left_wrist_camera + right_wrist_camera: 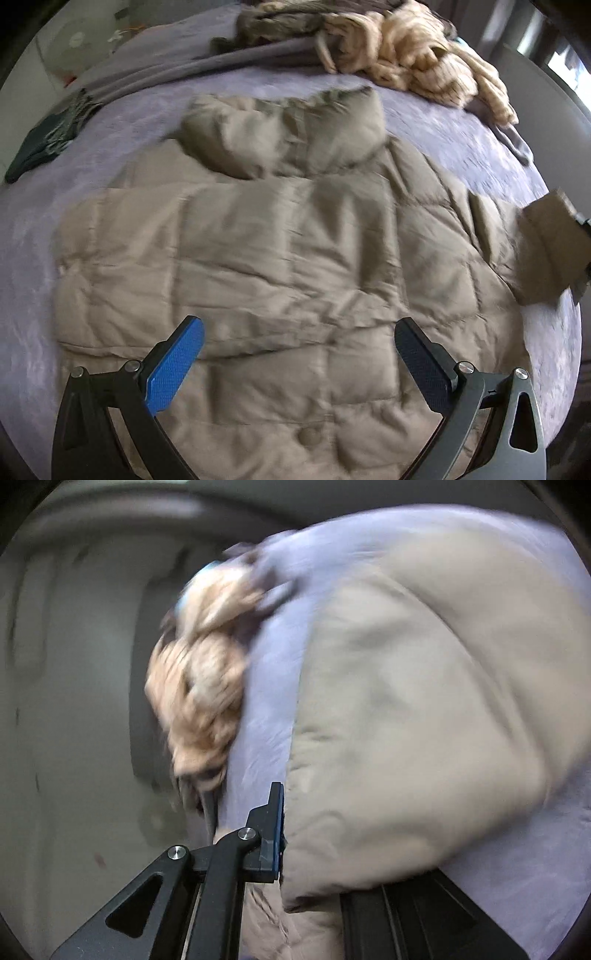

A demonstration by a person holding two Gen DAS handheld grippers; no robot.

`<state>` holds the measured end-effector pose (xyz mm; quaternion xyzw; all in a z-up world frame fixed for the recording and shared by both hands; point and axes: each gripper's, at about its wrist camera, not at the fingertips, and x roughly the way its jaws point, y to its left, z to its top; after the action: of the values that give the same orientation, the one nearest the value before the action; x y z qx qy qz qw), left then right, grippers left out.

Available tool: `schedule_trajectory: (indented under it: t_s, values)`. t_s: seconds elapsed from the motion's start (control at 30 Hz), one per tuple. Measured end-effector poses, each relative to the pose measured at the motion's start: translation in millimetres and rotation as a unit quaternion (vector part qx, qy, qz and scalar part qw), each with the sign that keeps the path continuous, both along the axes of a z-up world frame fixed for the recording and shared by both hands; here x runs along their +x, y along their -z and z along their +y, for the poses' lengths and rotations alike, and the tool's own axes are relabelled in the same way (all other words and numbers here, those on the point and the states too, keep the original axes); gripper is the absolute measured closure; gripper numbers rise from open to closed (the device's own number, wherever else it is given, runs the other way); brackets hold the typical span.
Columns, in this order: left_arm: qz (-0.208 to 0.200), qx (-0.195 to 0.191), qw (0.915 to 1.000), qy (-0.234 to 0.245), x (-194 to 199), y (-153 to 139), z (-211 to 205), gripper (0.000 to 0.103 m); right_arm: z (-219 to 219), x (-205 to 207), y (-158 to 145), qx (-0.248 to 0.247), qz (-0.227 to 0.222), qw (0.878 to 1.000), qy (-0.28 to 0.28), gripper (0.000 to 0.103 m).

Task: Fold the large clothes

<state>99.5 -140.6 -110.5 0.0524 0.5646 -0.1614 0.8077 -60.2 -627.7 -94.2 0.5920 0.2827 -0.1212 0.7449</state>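
One claw, the right claw point(282, 834), pinches the beige puffer jacket point(295, 240) sleeve, left claw point(299, 354) open and empty; slippery padding may slide free mid-fold.

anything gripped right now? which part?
Right gripper is shut on the beige puffer jacket at a sleeve end. Left gripper is open, holding nothing.

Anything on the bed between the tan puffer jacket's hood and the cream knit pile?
Nothing: bare purple bedspread separates the jacket hood from the knit pile, in the left wrist view.
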Motion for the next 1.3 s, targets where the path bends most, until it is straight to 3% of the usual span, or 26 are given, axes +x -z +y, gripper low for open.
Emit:
schedule_trajectory:
  t_s: [0.1, 0.17, 0.2, 0.3, 0.33, 0.4, 0.53, 0.7, 0.77, 0.8, 0.83, 0.87, 0.93, 0.97, 1.1, 1.13, 1.17, 1.2, 1.3]
  values:
    - [-0.008, -0.002, 0.9998, -0.016, 10.9, -4.3, 26.2, 0.0, 48.7, 44.7, -39.7, -0.076, -0.01, 0.994, -0.08, 0.093]
    - [-0.014, -0.001, 0.9996, -0.026, 17.5, -7.4, 40.9, 0.0, 93.0, 79.6, -62.7, -0.13, -0.017, 0.981, -0.141, 0.093]
    - [-0.018, 0.0, 0.9994, -0.03, 20.6, -9.2, 48.6, 0.0, 118.4, 95.7, -71.6, -0.158, -0.019, 0.972, -0.173, 0.093]
    - [-0.03, 0.008, 0.9986, -0.043, 28.6, -11.3, 73.7, 0.0, 214.0, 142.0, -84.4, -0.264, -0.002, 0.923, -0.281, 0.093]
    - [-0.034, 0.011, 0.9982, -0.049, 31.2, -10.8, 85.1, 0.0, 247.6, 154.1, -79.6, -0.294, 0.01, 0.902, -0.315, 0.093]
    - [-0.036, 0.012, 0.9977, -0.055, 33.6, -8.0, 97.5, 0.0, 300.5, 171.0, -56.3, -0.311, 0.032, 0.876, -0.369, 0.093]
    - [-0.029, 0.009, 0.9973, -0.067, 36.7, 4.5, 118.8, 0.0, 358.7, 183.5, 16.1, -0.285, 0.101, 0.861, -0.409, 0.093]
    - [-0.017, -0.005, 0.9977, -0.065, 40.2, 16.8, 121.3, 0.0, 362.7, 180.7, 70.8, -0.255, 0.157, 0.874, -0.383, 0.083]
    - [-0.017, -0.013, 0.998, -0.06, 43.2, 17.5, 118.1, 0.0, 357.3, 176.8, 71.2, -0.232, 0.152, 0.885, -0.375, 0.073]
    - [-0.017, -0.019, 0.998, -0.058, 44.9, 17.0, 115.9, 0.0, 353.7, 174.1, 68.4, -0.218, 0.151, 0.89, -0.372, 0.059]
    - [-0.017, -0.027, 0.998, -0.055, 47.5, 16.3, 113.3, 0.0, 347.5, 170.0, 62.4, -0.202, 0.146, 0.898, -0.364, 0.045]
    - [-0.016, -0.035, 0.9978, -0.054, 49.3, 15.1, 111.6, 0.0, 340.0, 163.5, 55.1, -0.191, 0.135, 0.907, -0.35, 0.042]
    - [-0.014, -0.057, 0.9969, -0.053, 54.4, 13.9, 108.4, 0.0, 326.0, 148.3, 42.4, -0.176, 0.116, 0.924, -0.319, 0.041]
    - [-0.012, -0.064, 0.9965, -0.052, 56.2, 13.9, 107.6, 0.0, 310.2, 139.0, 37.1, -0.159, 0.108, 0.938, -0.289, 0.041]
    - [-0.005, -0.085, 0.9948, -0.056, 63.9, 15.9, 105.0, 0.0, 257.2, 120.6, 41.0, -0.083, 0.085, 0.977, -0.176, 0.041]
    - [-0.003, -0.092, 0.9941, -0.057, 65.2, 16.2, 106.2, 0.0, 246.3, 118.7, 45.2, -0.062, 0.082, 0.984, -0.149, 0.048]
    - [0.0, -0.101, 0.9932, -0.058, 66.2, 16.4, 108.3, 0.0, 233.8, 117.7, 49.2, -0.042, 0.078, 0.989, -0.121, 0.062]
    - [0.002, -0.11, 0.9922, -0.059, 67.1, 16.1, 110.9, 0.0, 227.3, 120.8, 48.3, -0.036, 0.075, 0.991, -0.106, 0.096]
    - [0.007, -0.151, 0.9861, -0.068, 72.1, 14.1, 126.5, 0.0, 243.7, 143.6, 27.0, -0.092, 0.058, 0.983, -0.15, 0.096]
